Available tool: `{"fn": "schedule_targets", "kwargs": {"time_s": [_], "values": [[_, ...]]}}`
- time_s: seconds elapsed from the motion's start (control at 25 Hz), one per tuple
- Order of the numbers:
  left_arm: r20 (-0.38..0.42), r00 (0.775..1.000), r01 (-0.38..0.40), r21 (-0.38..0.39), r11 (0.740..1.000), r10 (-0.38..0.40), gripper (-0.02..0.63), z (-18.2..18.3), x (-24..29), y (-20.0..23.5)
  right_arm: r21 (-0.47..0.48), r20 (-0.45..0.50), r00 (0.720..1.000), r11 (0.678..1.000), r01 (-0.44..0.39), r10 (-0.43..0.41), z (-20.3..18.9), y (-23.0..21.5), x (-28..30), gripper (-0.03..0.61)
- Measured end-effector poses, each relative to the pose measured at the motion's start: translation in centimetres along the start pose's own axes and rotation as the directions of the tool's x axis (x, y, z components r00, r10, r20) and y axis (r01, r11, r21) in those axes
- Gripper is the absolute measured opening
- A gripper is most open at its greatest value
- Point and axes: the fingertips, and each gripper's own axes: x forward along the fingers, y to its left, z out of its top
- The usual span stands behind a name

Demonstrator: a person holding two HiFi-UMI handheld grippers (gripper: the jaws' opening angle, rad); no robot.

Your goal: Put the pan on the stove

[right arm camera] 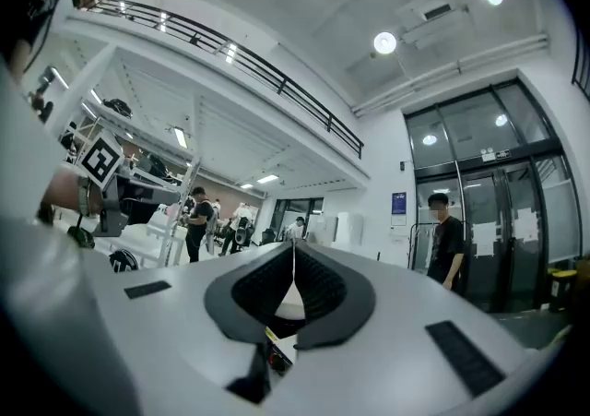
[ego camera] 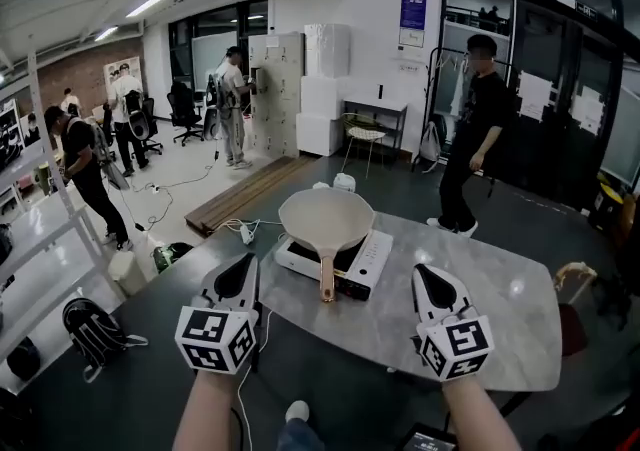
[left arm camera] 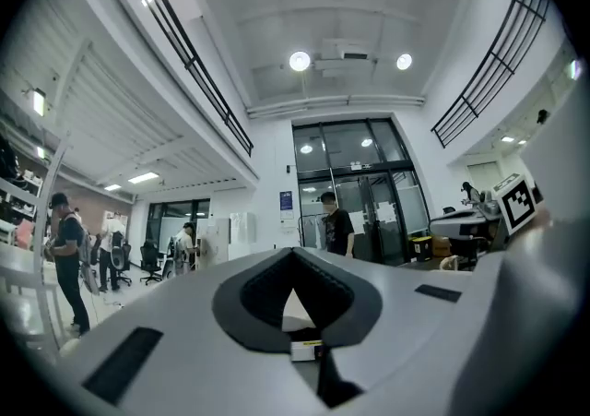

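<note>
In the head view a beige pan (ego camera: 325, 217) sits on a white portable stove (ego camera: 372, 257), its wooden handle (ego camera: 327, 279) pointing toward me. My left gripper (ego camera: 243, 263) is held low at the left of the stove, jaws shut and empty, short of the handle. My right gripper (ego camera: 426, 273) is at the stove's right over the tabletop, also shut with nothing in it. In the left gripper view the left gripper (left arm camera: 295, 252) shows its jaws pressed together. The right gripper (right arm camera: 293, 244) looks the same in the right gripper view.
The stove stands on a grey marble tabletop (ego camera: 500, 309). A white power strip and cable (ego camera: 245, 232) lie off the table's left edge. A person in black (ego camera: 475, 129) stands beyond the table. A backpack (ego camera: 90, 329) lies on the floor at left.
</note>
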Motion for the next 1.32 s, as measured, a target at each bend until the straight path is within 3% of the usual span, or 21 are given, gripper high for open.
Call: {"fn": "schedule_targets", "kwargs": {"time_s": [0.6, 1.32], "values": [[-0.015, 1.0, 0.007, 0.02, 1.0, -0.007, 0.011, 0.0, 0.5, -0.5, -0.054, 0.003, 0.995, 0.993, -0.101, 0.101, 0.9, 0.8, -0.6, 0.025], [-0.045, 0.999, 0.009, 0.031, 0.999, -0.007, 0.011, -0.2, 0.7, -1.0, -0.041, 0.0, 0.993, 0.992, -0.116, 0.116, 0.9, 2.0, -0.9, 0.025]]}}
